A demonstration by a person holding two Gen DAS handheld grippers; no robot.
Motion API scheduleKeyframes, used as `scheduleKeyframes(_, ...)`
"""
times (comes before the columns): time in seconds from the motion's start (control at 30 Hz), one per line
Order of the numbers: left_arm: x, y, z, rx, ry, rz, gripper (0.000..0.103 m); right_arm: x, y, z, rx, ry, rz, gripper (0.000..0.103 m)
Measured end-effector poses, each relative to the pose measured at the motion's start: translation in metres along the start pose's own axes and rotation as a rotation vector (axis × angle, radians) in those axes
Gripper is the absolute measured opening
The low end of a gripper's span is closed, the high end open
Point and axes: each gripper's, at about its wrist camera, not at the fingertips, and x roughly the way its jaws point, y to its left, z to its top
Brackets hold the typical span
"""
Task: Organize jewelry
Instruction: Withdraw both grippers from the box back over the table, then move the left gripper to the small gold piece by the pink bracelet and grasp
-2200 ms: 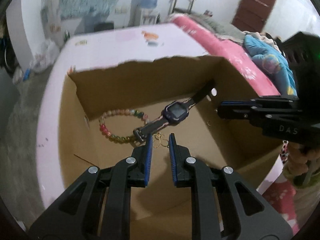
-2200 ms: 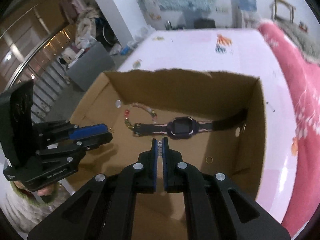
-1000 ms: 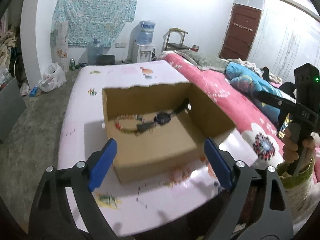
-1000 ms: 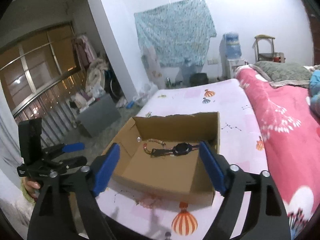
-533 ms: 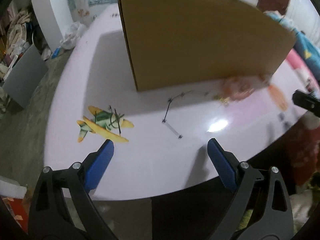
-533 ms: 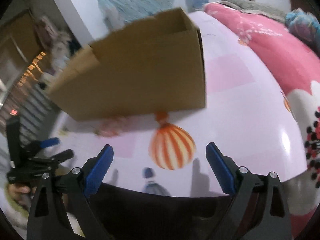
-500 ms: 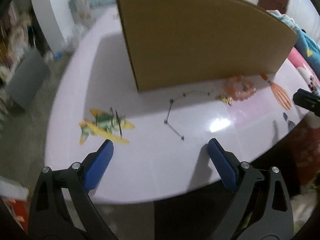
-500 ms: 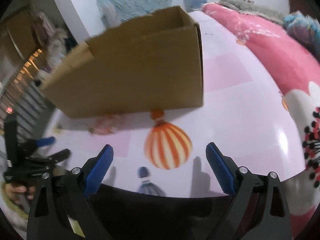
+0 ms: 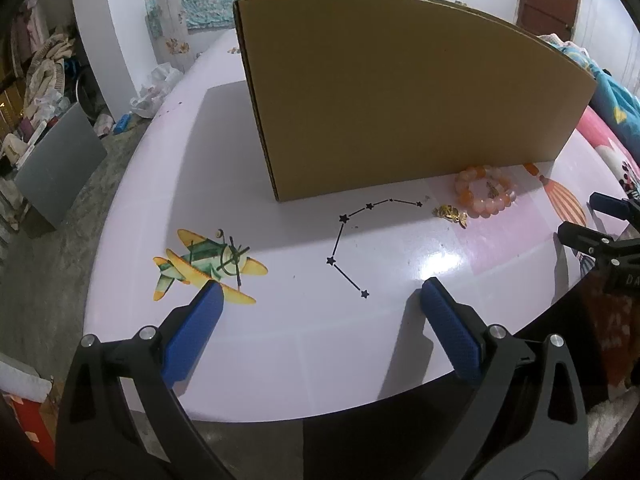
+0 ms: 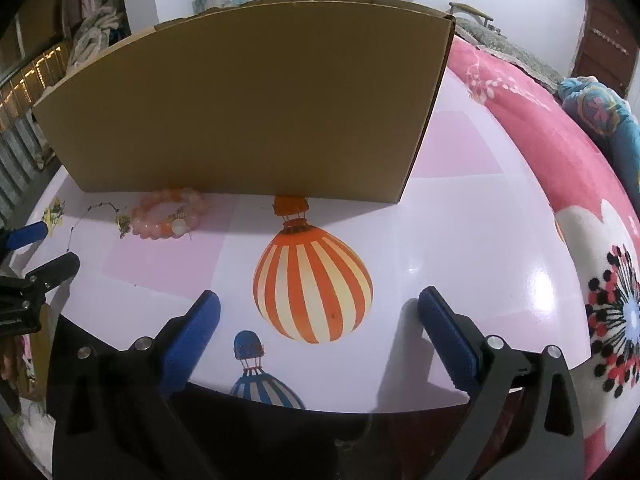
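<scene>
Now both held wide and empty: left gripper (image 9: pixel 318 306), right gripper (image 10: pixel 318 312), jaws just opened further. Beyond, up-right of left, up-left of right: pink bead bracelet (image 9: pixel 485 196), gold charm (image 9: pixel 451 213) beside it on worktop (image 9: pixel 280 352), just before cardboard box (image 9: pixel 400 92). Roughly equal reach either side.
</scene>
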Motion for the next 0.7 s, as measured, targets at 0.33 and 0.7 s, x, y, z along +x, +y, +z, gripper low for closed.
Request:
scheduleKeyframes(0.33,-0.005,-0.003,-0.007,-0.009,-0.024,0.007,0.096,0.003,-0.009,0.009,-0.031,0.046,0.034,0.097)
scheduleKeyframes(0.7,-0.008,-0.001,-0.012,0.008,-0.042,-0.001,0.096,0.001,-0.015,0.009,0.018,0.025,0.078,0.096)
